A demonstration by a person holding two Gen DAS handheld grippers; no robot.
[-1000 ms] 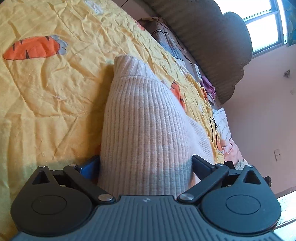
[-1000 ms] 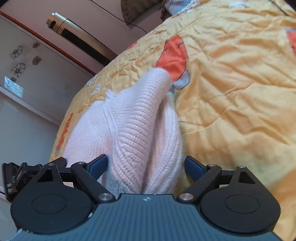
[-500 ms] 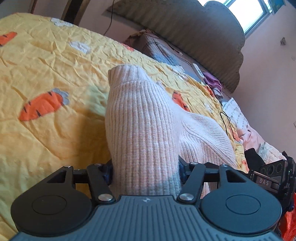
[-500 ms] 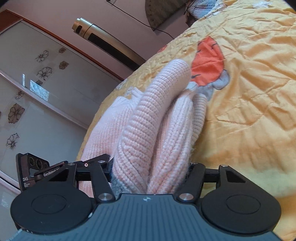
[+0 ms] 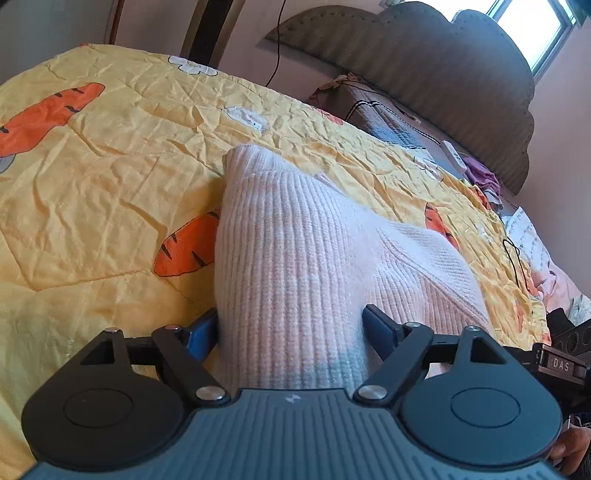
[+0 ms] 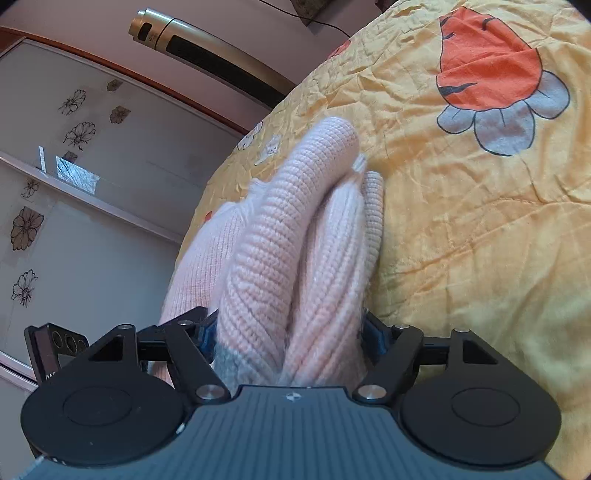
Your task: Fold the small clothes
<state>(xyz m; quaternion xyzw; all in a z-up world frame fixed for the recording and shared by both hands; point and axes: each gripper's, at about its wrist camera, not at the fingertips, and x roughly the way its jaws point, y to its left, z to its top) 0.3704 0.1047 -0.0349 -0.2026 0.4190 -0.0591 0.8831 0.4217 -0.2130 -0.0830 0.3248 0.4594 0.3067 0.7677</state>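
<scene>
Item under inspection: one pale pink ribbed knit sweater (image 5: 295,258), lying on a bed covered by a yellow quilt (image 5: 92,177) printed with orange carrots. In the left wrist view the knit rises from the quilt toward the camera as a broad ribbed band, its cuff-like end resting on the quilt at the far side, with the body of the garment spreading to the right. In the right wrist view the same sweater (image 6: 280,266) appears bunched into several thick rolled folds.

Left hand-held gripper (image 5: 290,328): the blue finger pads (image 5: 199,332) sit against both sides of the ribbed band, which fills the gap between them; it is grasping the sweater.

Right hand-held gripper (image 6: 290,332): fingers pressed in on the bunched folds from both sides, clenched on the sweater (the fabric bulges above the pinch).

Each hand-held gripper is partly visible at the edge of the other's view, near one another along the garment.

Surroundings: a grey padded headboard (image 5: 443,74) stands at the head of the bed, with a window (image 5: 532,29) above it. A white remote-like object (image 5: 452,155) and loose purple cloth (image 5: 480,173) lie near the headboard. A gold tower appliance (image 6: 207,51) stands by a wardrobe door with flower decals (image 6: 74,129).
</scene>
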